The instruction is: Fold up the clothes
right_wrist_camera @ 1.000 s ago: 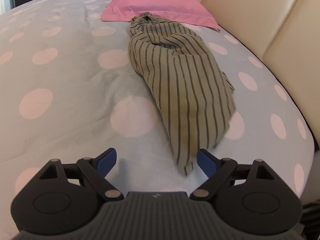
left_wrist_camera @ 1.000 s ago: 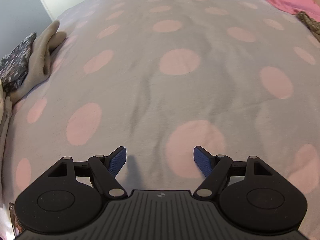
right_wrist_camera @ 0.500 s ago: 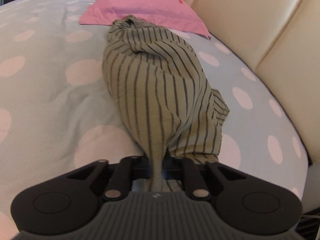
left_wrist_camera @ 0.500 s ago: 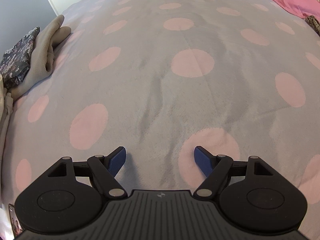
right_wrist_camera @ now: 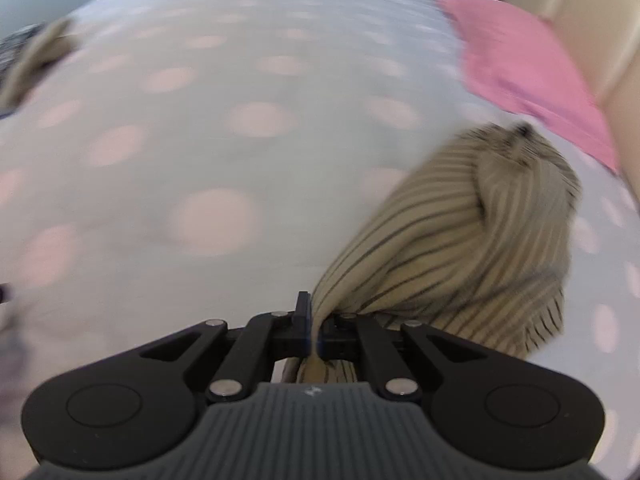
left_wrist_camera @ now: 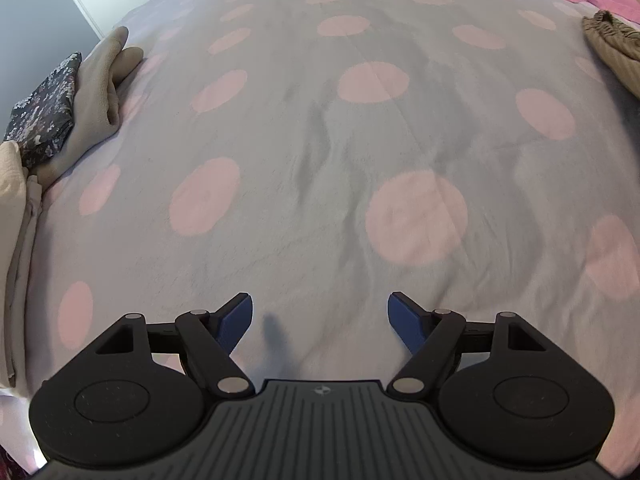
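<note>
A tan garment with thin dark stripes (right_wrist_camera: 460,236) trails up and to the right across the bed in the right wrist view. My right gripper (right_wrist_camera: 316,320) is shut on its near end, and the cloth is pinched between the jaws and bunched below them. That view is blurred by motion. My left gripper (left_wrist_camera: 320,316) hovers open above bare bedspread with nothing between its blue pads (left_wrist_camera: 236,318). The far end of the striped garment (left_wrist_camera: 616,48) shows at the right edge of the left wrist view.
The bedspread (left_wrist_camera: 320,152) is grey with pink dots. Folded clothes sit at its left edge: a beige piece (left_wrist_camera: 96,92), a dark floral piece (left_wrist_camera: 44,108), a cream stack (left_wrist_camera: 16,240). A pink pillow (right_wrist_camera: 528,72) and a cream headboard (right_wrist_camera: 592,12) lie far right.
My right gripper closed on the near end of the striped garment and swung it left across the bed. The left gripper drifted a little and stays open.
</note>
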The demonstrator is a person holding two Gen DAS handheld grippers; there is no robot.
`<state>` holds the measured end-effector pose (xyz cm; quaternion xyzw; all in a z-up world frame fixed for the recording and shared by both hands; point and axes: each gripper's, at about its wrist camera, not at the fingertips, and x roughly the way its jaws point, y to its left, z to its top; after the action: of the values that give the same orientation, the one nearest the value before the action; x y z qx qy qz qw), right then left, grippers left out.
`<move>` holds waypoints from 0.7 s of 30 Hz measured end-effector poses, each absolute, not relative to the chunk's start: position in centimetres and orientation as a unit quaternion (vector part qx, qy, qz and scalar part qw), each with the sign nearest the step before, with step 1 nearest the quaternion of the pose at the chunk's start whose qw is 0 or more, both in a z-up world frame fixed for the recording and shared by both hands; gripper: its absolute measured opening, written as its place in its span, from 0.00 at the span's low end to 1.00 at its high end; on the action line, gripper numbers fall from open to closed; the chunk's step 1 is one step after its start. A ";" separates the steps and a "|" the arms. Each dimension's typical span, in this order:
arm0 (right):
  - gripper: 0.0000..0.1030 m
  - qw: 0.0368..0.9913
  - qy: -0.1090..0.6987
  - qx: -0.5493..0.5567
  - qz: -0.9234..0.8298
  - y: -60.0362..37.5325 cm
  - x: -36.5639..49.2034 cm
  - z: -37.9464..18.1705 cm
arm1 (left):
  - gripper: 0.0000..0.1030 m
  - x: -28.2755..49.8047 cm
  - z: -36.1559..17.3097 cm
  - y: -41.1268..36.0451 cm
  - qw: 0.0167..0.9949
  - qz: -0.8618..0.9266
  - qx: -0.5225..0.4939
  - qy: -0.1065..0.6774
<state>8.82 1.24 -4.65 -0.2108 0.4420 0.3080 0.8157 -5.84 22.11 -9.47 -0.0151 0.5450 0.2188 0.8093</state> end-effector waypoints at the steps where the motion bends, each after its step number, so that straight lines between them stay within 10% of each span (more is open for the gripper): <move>1: 0.03 0.805 0.445 -0.211 0.331 2.2 6.8 -4.3 | 0.72 -6.4 -9.3 22.0 0.809 0.216 -0.010 0.547; 16: 0.04 0.670 0.501 -0.201 0.510 7.4 -15.0 -5.3 | 0.72 -13.1 -7.2 21.1 0.810 0.187 -0.014 0.555; 21: 0.21 0.686 0.501 -0.224 0.478 6.5 -13.8 -5.0 | 0.66 -13.5 -6.9 19.8 0.822 0.163 -0.002 0.545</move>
<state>-13.84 6.45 -4.99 -0.2242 0.5011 0.4778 0.6858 -13.50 19.79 -6.85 -0.0021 0.5450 0.1631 0.8224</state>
